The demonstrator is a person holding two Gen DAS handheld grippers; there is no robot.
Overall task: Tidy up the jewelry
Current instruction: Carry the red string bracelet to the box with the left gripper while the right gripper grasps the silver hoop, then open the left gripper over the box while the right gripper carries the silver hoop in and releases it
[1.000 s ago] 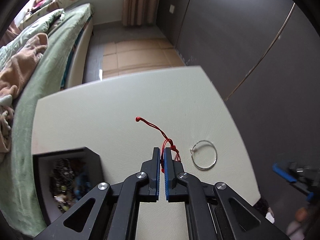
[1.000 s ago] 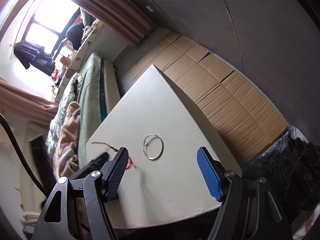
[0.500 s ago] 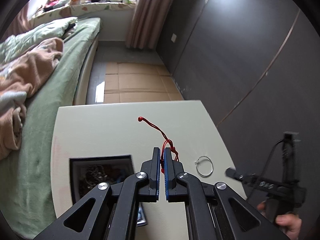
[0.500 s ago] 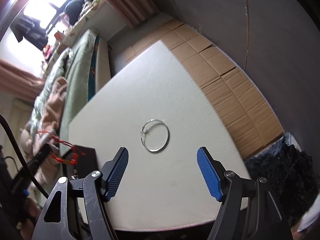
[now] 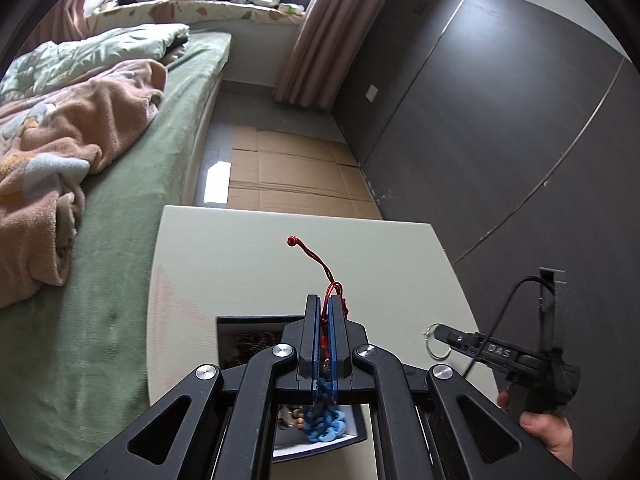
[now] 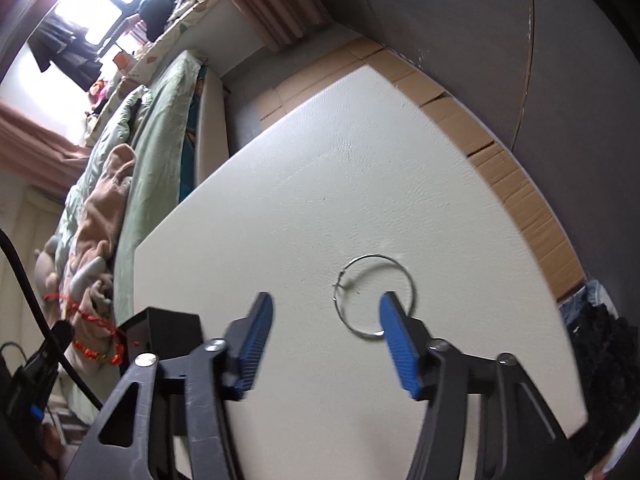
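The cream table [image 6: 360, 184] (leather-like grain) bears a silver hoop [image 6: 374, 295] and black box [image 6: 170, 330].

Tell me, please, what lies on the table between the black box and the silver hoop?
Nothing: the table is bare between box and hoop, right wrist view.

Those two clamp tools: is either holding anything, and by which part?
The left gripper pinches a red cord bracelet near its knotted middle. The right gripper, closing around the silver wire hoop, holds nothing.
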